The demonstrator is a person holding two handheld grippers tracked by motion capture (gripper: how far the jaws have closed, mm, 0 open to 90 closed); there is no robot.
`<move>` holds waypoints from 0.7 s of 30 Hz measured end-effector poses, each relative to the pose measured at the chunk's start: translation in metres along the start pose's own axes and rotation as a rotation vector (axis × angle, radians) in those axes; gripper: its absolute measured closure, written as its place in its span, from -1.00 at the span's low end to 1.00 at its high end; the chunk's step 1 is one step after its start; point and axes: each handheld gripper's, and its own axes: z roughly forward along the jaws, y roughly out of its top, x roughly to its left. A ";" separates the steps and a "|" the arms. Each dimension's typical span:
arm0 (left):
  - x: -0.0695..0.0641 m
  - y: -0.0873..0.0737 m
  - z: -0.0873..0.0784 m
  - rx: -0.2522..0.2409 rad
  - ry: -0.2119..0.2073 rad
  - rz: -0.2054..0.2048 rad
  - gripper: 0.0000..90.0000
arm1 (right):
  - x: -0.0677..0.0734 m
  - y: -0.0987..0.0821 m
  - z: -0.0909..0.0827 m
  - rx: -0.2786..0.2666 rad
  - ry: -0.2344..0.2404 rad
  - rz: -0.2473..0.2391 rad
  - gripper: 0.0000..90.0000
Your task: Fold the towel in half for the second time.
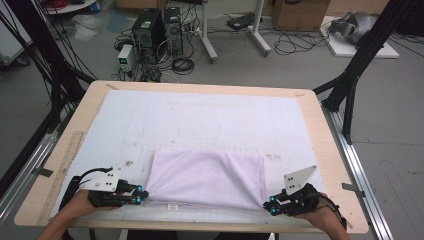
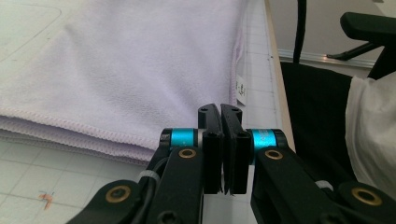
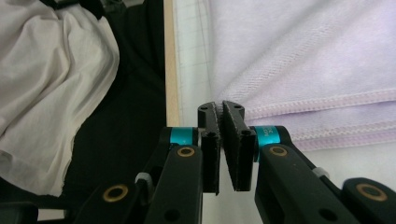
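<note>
A folded lilac towel (image 1: 207, 177) lies flat on the white gridded mat (image 1: 200, 115), near the table's front edge. My left gripper (image 1: 142, 194) rests just off the towel's front left corner, pointing at it. In the left gripper view its jaws (image 2: 220, 112) are pressed together with nothing between them, the towel (image 2: 130, 60) spread out beyond and a small white label (image 2: 241, 88) at its hem. My right gripper (image 1: 269, 205) sits at the front right corner. Its jaws (image 3: 220, 107) are also shut and empty, beside the towel's stitched layered edge (image 3: 322, 107).
A wooden ruler (image 1: 62, 172) lies along the table's left border. The table's wooden front edge (image 3: 169, 70) runs close behind both grippers, with the person's white clothing (image 3: 46, 70) beyond it. Computers (image 1: 157, 32), cables and black frame posts (image 1: 360, 65) stand on the floor behind.
</note>
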 end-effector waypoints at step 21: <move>0.002 -0.011 0.000 -0.006 -0.019 -0.031 0.93 | 0.001 -0.008 0.009 0.039 0.019 0.005 0.89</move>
